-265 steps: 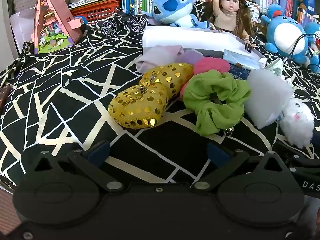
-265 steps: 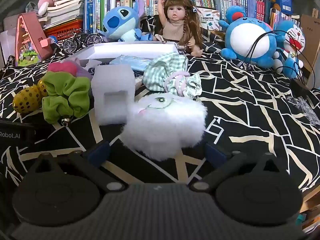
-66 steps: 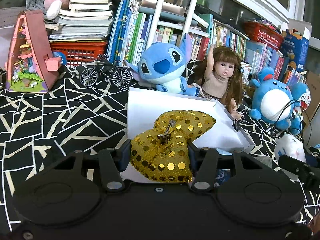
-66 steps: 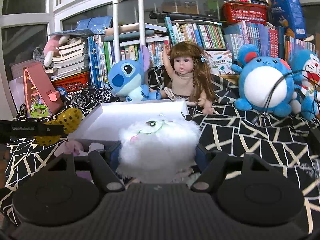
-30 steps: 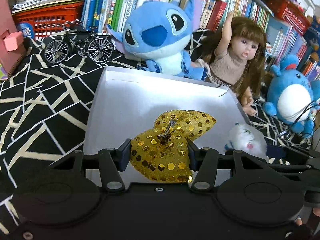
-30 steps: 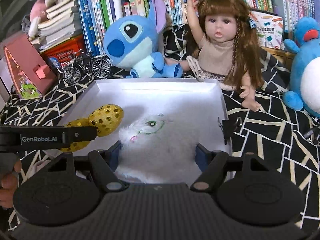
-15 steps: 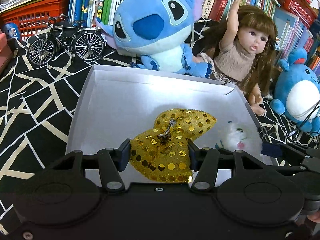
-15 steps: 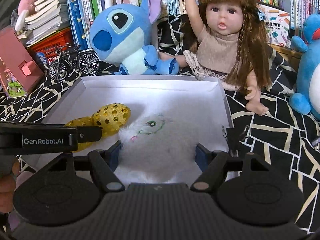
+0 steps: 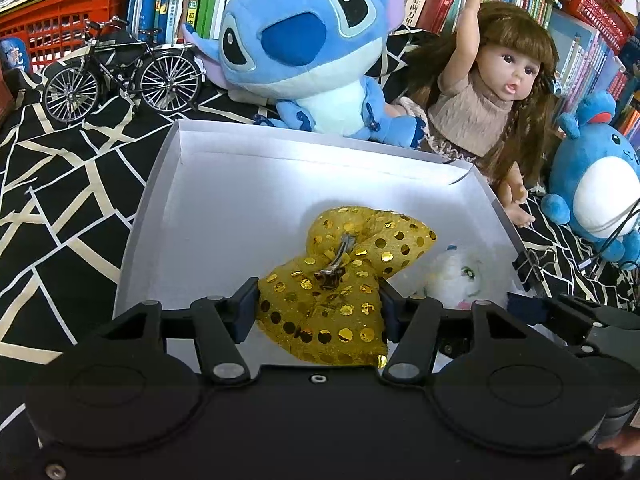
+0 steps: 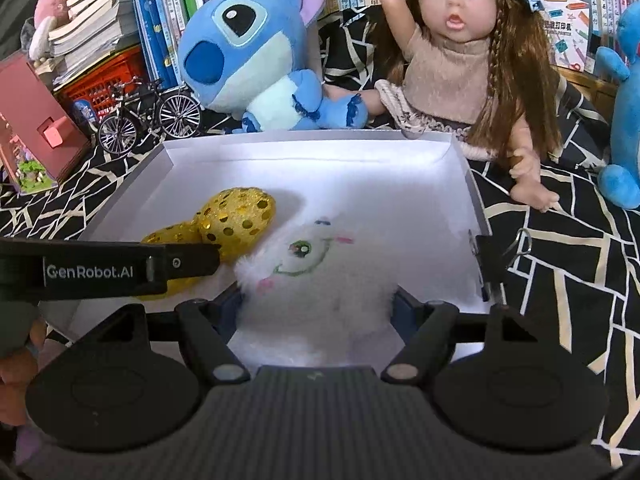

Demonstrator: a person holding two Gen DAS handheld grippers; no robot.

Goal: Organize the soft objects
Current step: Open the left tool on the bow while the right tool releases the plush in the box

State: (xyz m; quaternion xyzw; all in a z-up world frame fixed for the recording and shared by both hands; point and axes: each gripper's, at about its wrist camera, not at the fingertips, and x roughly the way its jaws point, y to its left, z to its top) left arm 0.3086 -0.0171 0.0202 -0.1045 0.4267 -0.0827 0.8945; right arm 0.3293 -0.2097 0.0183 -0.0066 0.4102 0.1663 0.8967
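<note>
While both grippers hang over the white box, the scene reads as follows.

Box: white cardboard box (image 9: pixel 168 184), shallow and open, filling the centre of both wrist views; a black binder clip (image 10: pixel 490 258) sits on its right wall.

Left gripper: left gripper (image 9: pixel 318 312), jaws opening, the gold sequined bow (image 9: pixel 344 280) between them low in the frame; the pads look just clear of the fabric.

Right gripper: right gripper (image 10: pixel 318 304), jaws around the white fluffy plush (image 10: pixel 316 276), fur brushing both pads; I cannot tell if they press.

Where the things are: bow and plush side by side in the box's near half, touching.

Handling: both likely light and squashy; the bow's sequins may slip and its metal clip (image 9: pixel 336 264) is the only stiff part, so grip across the puffy lobes; take the plush across its body, not loose fur.

Background: Stitch plush (image 9: pixel 304 48) and doll (image 9: pixel 492 104) in the upper frame, behind the box.
</note>
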